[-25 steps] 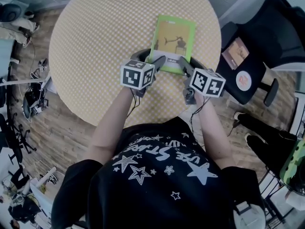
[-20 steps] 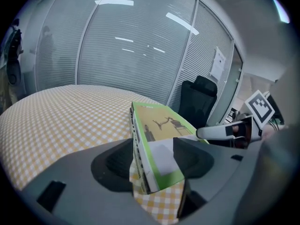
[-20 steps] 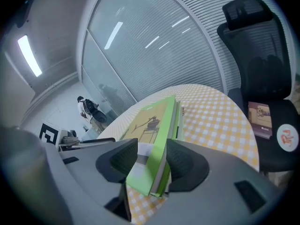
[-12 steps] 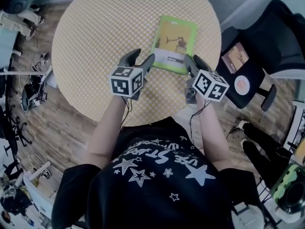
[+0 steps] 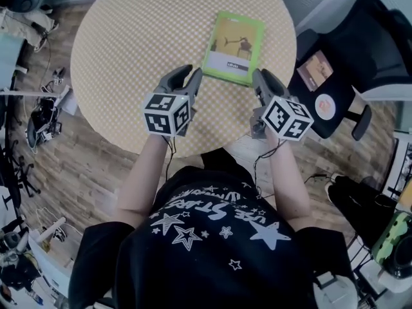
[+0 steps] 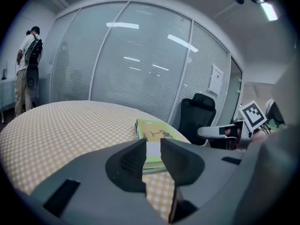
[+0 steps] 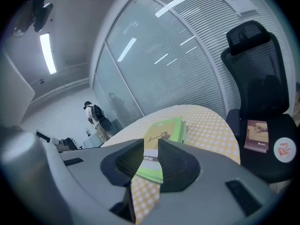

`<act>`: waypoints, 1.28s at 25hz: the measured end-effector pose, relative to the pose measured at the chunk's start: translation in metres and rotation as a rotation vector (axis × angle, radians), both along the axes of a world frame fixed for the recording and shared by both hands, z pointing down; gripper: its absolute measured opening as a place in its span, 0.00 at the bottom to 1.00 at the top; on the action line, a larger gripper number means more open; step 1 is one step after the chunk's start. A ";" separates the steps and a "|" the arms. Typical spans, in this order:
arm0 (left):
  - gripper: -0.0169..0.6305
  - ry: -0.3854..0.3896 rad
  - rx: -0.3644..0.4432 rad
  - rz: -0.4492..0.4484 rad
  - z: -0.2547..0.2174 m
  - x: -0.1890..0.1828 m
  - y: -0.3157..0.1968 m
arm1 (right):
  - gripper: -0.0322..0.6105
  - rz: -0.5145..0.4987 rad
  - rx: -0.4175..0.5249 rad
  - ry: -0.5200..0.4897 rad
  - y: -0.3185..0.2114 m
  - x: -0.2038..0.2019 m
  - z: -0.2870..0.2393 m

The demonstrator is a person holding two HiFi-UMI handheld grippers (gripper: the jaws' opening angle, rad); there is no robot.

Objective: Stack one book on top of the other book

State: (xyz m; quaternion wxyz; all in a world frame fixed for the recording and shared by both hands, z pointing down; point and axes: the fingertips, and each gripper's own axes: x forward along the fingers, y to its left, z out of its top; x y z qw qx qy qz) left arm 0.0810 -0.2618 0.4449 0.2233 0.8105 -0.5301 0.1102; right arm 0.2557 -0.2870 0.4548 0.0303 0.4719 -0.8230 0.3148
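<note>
- Left tongs (image 6: 152, 144): the jaws have just been closing and now stand a narrow gap apart. Nothing is between them; the green book (image 5: 234, 47) only shows through the gap, beyond the tips.
- Right tongs (image 7: 150, 146): same story. The jaws have just been closing, a slim gap is left, and nothing is gripped. The book's white-strip end shows through from further off.
- The green book lies flat and cover up on the round checked surface (image 5: 129, 44), toward its far right part, w/ the short strip end facing us.
- In the right tongs view, a 2nd band of green edge shows under its far side. We take that for the other book (image 7: 183, 126), so it's prob. a stack of two w/ edges approx. flush.
- Why this pose: the tongs sit one near each near corner of the book, left and right of it. That fits a two-handed hold at the corners, which keeps a flat book level.
- Neither touches it, so the stack rests on its own weight.
- Our read is that the stacking looks done. We can't check the alignment at the far end.
- A third, brownish book (image 5: 313, 69) sits on the office chair (image 5: 360, 56) seat beside a round disc (image 5: 327, 106). It's off the surface and, we reckon, not in play.
</note>
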 end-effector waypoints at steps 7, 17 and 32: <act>0.12 0.012 0.024 0.020 -0.018 -0.015 0.068 | 0.14 -0.072 0.047 -0.009 0.060 -0.042 -0.023; 0.10 0.012 0.093 0.042 -0.043 -0.036 0.158 | 0.13 -0.115 0.089 -0.017 0.154 -0.083 -0.045; 0.05 0.047 0.124 0.156 -0.049 -0.037 0.270 | 0.13 -0.031 0.118 0.016 0.276 -0.077 -0.056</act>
